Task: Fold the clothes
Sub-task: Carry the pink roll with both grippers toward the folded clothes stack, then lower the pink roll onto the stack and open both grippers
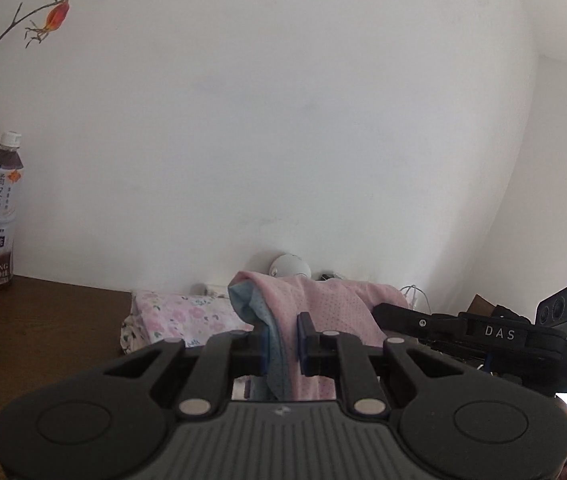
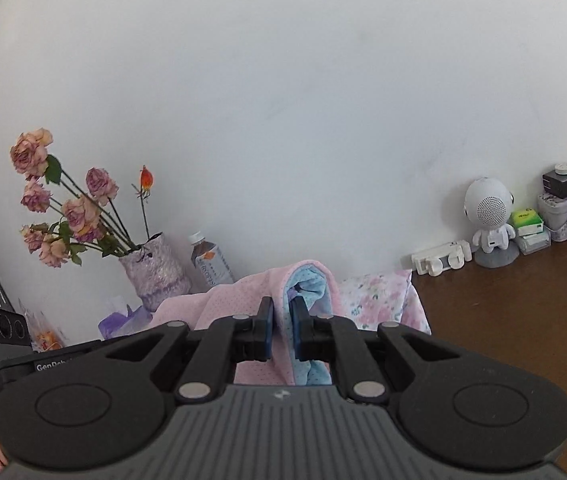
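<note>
Both grippers clamp the pink-and-blue garment (image 1: pixel 315 308): left gripper (image 1: pixel 281 344) and right gripper (image 2: pixel 281 332), fingers narrow on fabric, holding it raised at 12 o'clock. Judged step: mid-fold carry. Next: lower both edges evenly.
</note>
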A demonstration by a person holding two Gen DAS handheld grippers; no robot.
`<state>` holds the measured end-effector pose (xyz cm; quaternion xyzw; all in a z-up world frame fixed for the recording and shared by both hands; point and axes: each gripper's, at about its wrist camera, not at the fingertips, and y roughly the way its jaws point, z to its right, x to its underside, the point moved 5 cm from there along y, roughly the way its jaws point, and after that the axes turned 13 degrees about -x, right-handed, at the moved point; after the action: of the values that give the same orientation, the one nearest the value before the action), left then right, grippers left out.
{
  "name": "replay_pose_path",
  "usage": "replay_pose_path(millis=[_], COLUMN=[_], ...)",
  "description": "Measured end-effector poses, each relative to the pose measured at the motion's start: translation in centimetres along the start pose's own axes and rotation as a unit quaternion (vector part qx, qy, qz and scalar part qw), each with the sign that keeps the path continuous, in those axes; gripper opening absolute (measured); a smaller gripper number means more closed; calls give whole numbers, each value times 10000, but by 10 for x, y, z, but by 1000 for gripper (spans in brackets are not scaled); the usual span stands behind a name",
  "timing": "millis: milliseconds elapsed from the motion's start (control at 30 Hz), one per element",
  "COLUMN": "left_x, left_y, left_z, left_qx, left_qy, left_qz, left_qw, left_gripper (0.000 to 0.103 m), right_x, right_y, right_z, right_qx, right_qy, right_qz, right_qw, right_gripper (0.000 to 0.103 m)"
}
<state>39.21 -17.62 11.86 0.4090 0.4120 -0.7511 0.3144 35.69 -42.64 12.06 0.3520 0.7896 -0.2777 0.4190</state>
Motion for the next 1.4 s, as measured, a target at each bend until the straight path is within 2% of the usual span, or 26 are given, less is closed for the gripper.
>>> replay_pose_path(millis=[200, 267, 400, 700, 800, 833, 967, 1067, 1100, 1167, 1233, 1300, 1367, 1400], left_x=[-14, -12, -1, 3, 7, 8, 14, 12, 12, 12, 12, 13, 22, 30], left_y=[71, 95, 122, 152, 156, 156, 153, 144, 138, 126, 113, 101, 85, 78], left_z=[-29, -42, -56, -71, -82, -85, -99, -100, -100, -101, -102, -103, -97, -93], left_qx=[-289, -472, -588, -529, -496, -464, -341, -421, -470, -568, -665, -762, -843, -880], left_qy=[-392, -518, -625, -881, -1155, -1253, -1630, -1538, -1506, -1442, -1376, -1293, -894, -704], left_qz=[-360, -516, -657, -636, -612, -593, -514, -329, -219, 3, 224, 437, 506, 507], left_qw=[9982, 9962, 9941, 9927, 9902, 9893, 9847, 9867, 9872, 9879, 9880, 9877, 9911, 9923], left_gripper=[12, 12, 12, 13, 20, 25, 26, 27, 31, 48, 57, 68, 81, 84], right_x=[-24, -23, -5, 6, 5, 7, 13, 16, 16, 15, 13, 12, 14, 16], right_y=[60, 81, 111, 134, 140, 141, 141, 137, 137, 130, 122, 112, 97, 90], right_z=[38, 57, 96, 136, 139, 139, 144, 148, 148, 146, 144, 141, 132, 126], right_qx=[233, 254, 277, 271, 273, 242, 163, 125, 134, 167, 204, 243, 277, 284], right_qy=[82, 327, 959, 1232, 1258, 1294, 1514, 1619, 1613, 1554, 1478, 1357, 1080, 907], right_qz=[-190, -270, -371, -220, -223, -204, -18, 110, 135, 198, 266, 339, 404, 406], right_qw=[9995, 9988, 9943, 9918, 9914, 9911, 9883, 9867, 9867, 9875, 9884, 9899, 9929, 9946], right_gripper=[9, 9, 9, 9, 9, 9, 12, 12, 12, 14, 17, 26, 49, 52])
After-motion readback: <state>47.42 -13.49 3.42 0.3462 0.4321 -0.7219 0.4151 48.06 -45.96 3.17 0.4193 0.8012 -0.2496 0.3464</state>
